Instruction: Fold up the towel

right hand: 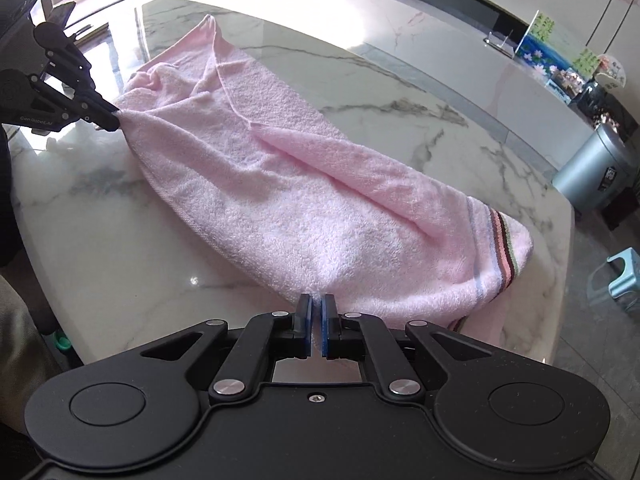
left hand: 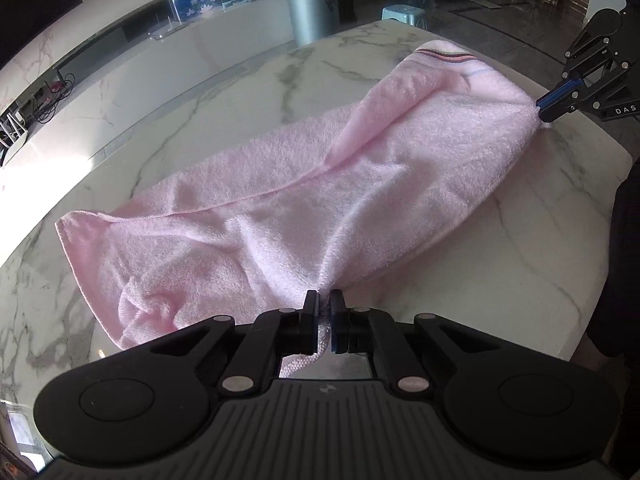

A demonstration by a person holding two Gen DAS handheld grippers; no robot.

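A pink terry towel (left hand: 288, 200) lies lengthwise on the white marble table (left hand: 200, 92), loosely folded over itself with a diagonal ridge along the top layer. At its left end the left gripper (left hand: 324, 312) is clamped on a bunched corner; what lies under that bunch is hidden. At the striped end, the right gripper (right hand: 317, 316) pinches the towel's edge between nearly closed pads. A grey metal bin (right hand: 596, 168) stands beyond the table's far corner, partly cut off.
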